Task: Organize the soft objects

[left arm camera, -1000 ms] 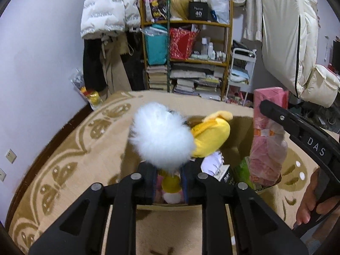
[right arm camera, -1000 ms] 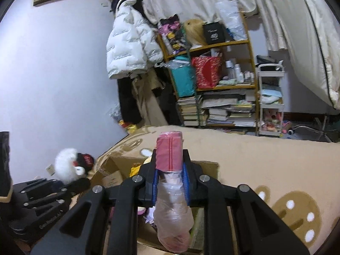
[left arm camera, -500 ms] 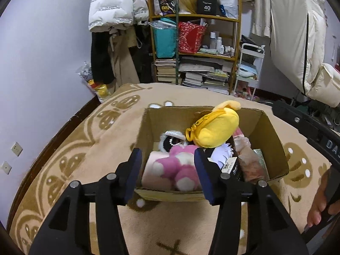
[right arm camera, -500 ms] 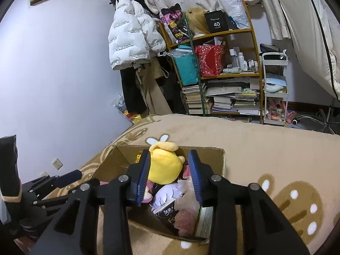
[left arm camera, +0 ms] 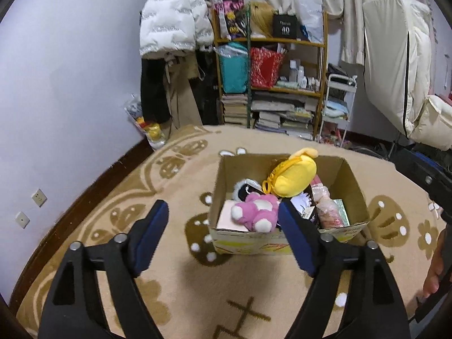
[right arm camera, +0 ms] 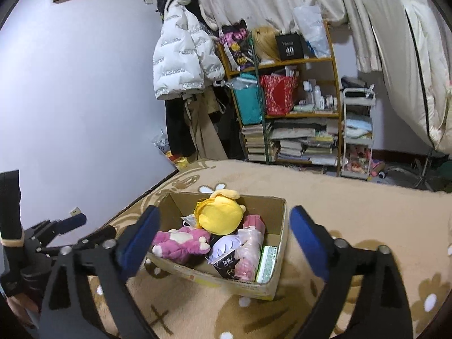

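An open cardboard box (left arm camera: 226,169) stands on the beige patterned carpet; it also shows in the right wrist view (right arm camera: 278,226). In it lie a yellow plush (left arm camera: 293,175), a pink plush (left arm camera: 255,212), a white-and-black fluffy toy (left arm camera: 244,188) and a pink bagged item (left arm camera: 327,212). In the right wrist view I see the yellow plush (right arm camera: 220,214), the pink plush (right arm camera: 180,240) and the pink bagged item (right arm camera: 248,250). My left gripper (left arm camera: 223,238) is open and empty, in front of the box. My right gripper (right arm camera: 224,247) is open and empty, above the box's near side.
A cluttered wooden shelf (left arm camera: 271,84) with books and bags stands at the far wall, beside hanging coats (left arm camera: 172,28). A white trolley (right arm camera: 357,132) stands right of it. The left gripper body (right arm camera: 42,234) shows low left in the right wrist view. The wall (left arm camera: 56,84) runs along the carpet's left.
One second ago my left gripper held the white fluffy toy and my right the pink bagged item over the box. Both let go into the box, opened wide and drew back.
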The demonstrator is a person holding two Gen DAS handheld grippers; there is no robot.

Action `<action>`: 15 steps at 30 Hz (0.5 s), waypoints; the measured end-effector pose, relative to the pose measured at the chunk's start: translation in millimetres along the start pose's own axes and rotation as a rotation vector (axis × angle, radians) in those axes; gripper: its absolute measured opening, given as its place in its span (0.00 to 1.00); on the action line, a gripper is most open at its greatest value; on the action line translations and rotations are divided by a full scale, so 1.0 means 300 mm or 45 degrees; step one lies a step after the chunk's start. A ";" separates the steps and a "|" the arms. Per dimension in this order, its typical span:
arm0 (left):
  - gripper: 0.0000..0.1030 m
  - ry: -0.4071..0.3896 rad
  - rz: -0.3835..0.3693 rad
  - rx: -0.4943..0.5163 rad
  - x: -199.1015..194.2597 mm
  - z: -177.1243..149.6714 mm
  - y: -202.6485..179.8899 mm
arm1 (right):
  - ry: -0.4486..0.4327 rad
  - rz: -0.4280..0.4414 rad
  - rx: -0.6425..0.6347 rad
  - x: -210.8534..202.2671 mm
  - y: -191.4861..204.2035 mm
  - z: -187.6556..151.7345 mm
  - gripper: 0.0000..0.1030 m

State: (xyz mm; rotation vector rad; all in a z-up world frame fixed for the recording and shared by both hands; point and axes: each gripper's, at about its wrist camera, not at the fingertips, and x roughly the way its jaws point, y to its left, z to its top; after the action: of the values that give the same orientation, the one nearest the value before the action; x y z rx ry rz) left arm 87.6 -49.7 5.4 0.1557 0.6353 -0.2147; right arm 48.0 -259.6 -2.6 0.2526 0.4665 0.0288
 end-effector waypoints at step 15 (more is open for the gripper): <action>0.98 -0.179 0.061 0.005 -0.304 -0.031 0.064 | -0.128 -0.026 -0.046 -0.288 0.068 0.000 1.00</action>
State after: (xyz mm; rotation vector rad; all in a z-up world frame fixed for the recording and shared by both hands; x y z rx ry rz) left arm 15.5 -15.4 54.3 0.1583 0.4907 -0.1788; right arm -28.7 -247.3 40.7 0.2131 0.3682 0.0046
